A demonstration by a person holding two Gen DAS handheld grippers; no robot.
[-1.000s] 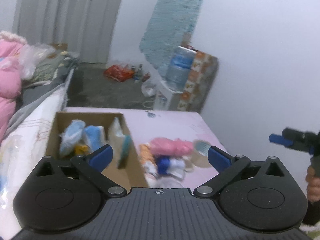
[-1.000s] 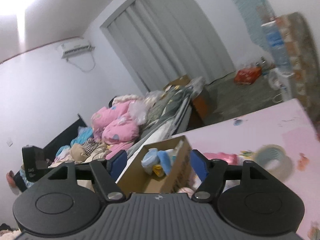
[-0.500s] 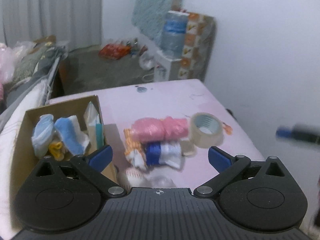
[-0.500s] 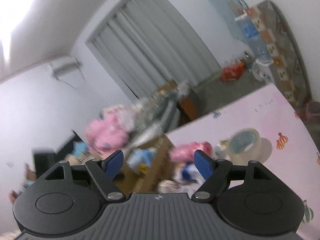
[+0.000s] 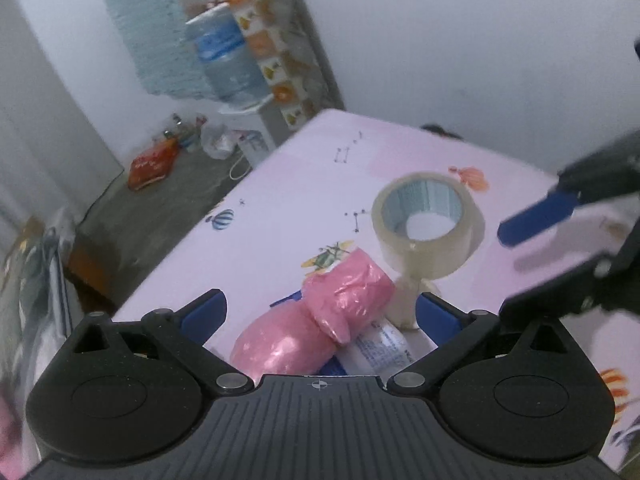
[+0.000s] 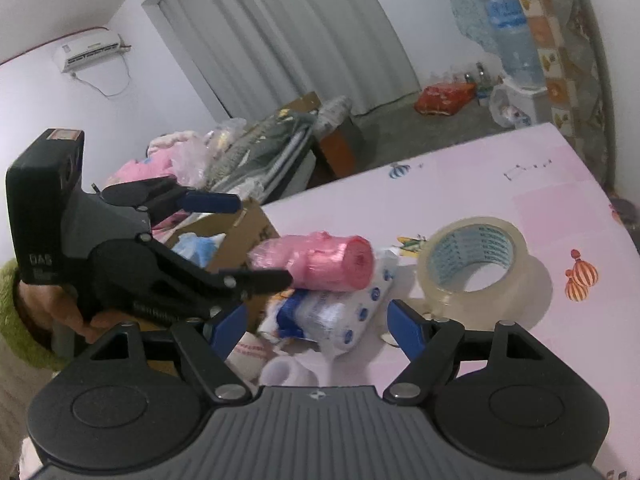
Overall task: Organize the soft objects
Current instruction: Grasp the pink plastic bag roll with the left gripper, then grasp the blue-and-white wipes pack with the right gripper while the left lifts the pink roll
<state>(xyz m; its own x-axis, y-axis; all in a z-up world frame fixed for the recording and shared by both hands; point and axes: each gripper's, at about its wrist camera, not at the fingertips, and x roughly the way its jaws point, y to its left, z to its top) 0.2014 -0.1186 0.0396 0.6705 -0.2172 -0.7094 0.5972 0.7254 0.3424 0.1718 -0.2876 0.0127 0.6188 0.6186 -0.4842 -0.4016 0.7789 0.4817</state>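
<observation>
Looking along my left gripper [image 5: 318, 314], I see its blue-tipped jaws spread wide with nothing pressed between them. The pink roll [image 5: 312, 328], a soft bundle in shiny pink wrap, lies on the pink tablecloth [image 5: 304, 184] in the gap between those jaws, touching neither pad. A blue-and-white packet [image 5: 380, 348] lies under and just beside the pink roll, on the side toward the tape. The tape roll [image 5: 428, 226] stands tilted just beyond the pink roll, leaning on a small white object at its foot.

My right gripper [image 6: 316, 322] is likewise released, jaws wide and holding nothing. In its view the pink roll [image 6: 316, 262] lies beyond the fingertips and slightly toward the left finger, resting on top of the blue-and-white packet [image 6: 332, 312], which sits between the open jaws but apart from both pads. The tape roll [image 6: 474, 268] stands to the right of the pink roll, near the right finger's tip. A cardboard box [image 6: 244, 236] sits just left of the pink roll, with pale blue soft items showing inside it. The left gripper [image 6: 240, 240] enters this view from the left, a hand [image 6: 60, 308] in a green cuff gripping its handle; its lower finger reaches to the near end of the pink roll, though I cannot tell whether it touches.
</observation>
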